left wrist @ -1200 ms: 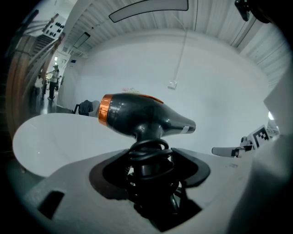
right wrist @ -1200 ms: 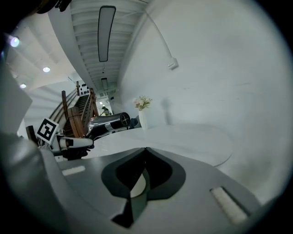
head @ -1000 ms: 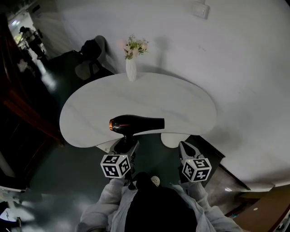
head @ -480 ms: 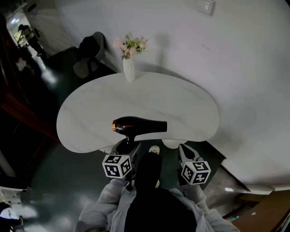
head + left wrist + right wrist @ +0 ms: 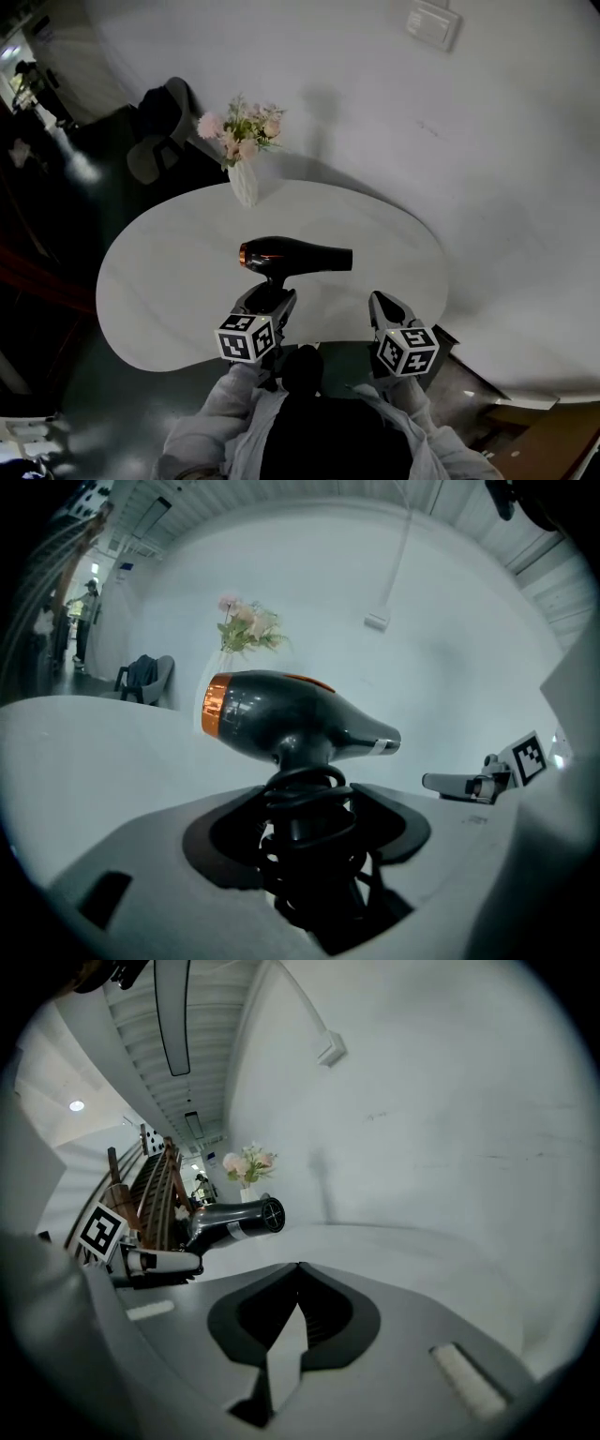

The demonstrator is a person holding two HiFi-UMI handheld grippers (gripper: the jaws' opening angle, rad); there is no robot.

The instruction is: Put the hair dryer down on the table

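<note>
From the head view, the left gripper [image 5: 271, 294] holds the hair dryer [image 5: 296, 255] by its handle over the near half of the white, kidney-shaped bench [image 5: 159, 281]. The barrel is level, with the copper-coloured rear to the left and the nozzle to the right. The right gripper [image 5: 381, 304] hovers beside it at the bench's near edge, apart from the dryer.

Only the left gripper view shows the grip itself. The jaws are clamped on the black handle, and the cord [image 5: 302, 794] is coiled round the handle where the jaws meet it. The dryer's body stands upright above them.

The right gripper view shows its own jaws together with nothing between them. It also catches the nozzle's round grille end-on, which neither other view shows.

A white vase [image 5: 243, 182] of pink flowers [image 5: 240, 132] stands at the bench's far edge against a pale wall. The wall carries a switch plate [image 5: 432, 22]. Left of the bench, a dark garment lies on a chair [image 5: 157, 141] on the dark floor. A person [image 5: 22, 71] stands far off in a lit passage.
</note>
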